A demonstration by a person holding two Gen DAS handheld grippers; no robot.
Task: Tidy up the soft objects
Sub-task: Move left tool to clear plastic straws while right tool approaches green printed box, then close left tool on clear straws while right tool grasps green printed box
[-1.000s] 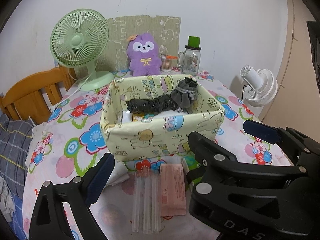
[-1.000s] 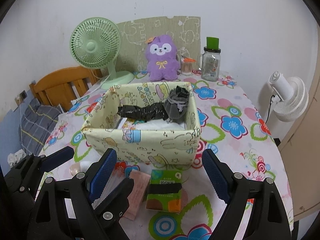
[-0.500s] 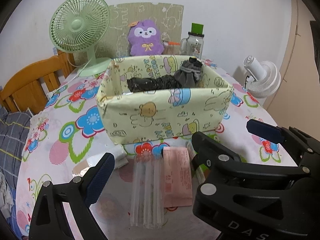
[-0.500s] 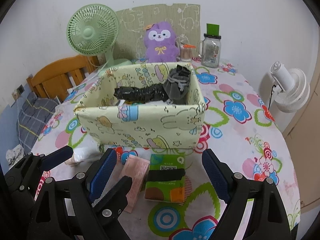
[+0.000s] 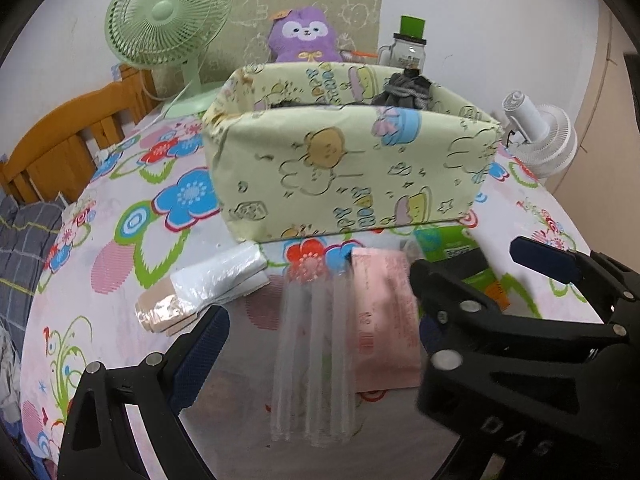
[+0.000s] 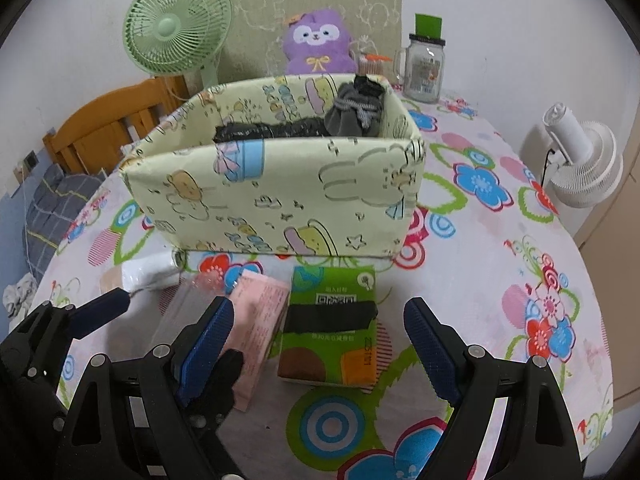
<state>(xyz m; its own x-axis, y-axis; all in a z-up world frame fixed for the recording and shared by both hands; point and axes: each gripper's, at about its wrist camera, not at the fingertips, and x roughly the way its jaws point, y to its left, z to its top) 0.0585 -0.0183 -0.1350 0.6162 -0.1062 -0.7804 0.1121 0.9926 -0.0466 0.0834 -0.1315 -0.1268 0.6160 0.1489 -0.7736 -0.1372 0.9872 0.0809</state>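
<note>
Green and squashy-looking, the tissue pack (image 6: 330, 328) lies flat on the flowered tablecloth (image 6: 480, 264), just in front of the fabric storage box (image 6: 280, 196) and beside the pink pack (image 6: 256, 320). I'd judge it light and yielding, its film wrapper a bit slick, so pinching across its long sides near the middle should hold best. Right gripper (image 6: 316, 344) tilts steeply down over it, jaws spread wide and empty. Left gripper (image 5: 320, 320) slopes down alike above the clear wrapped pack (image 5: 316, 360); only one finger shows clearly, but it holds nothing and looks open.
</note>
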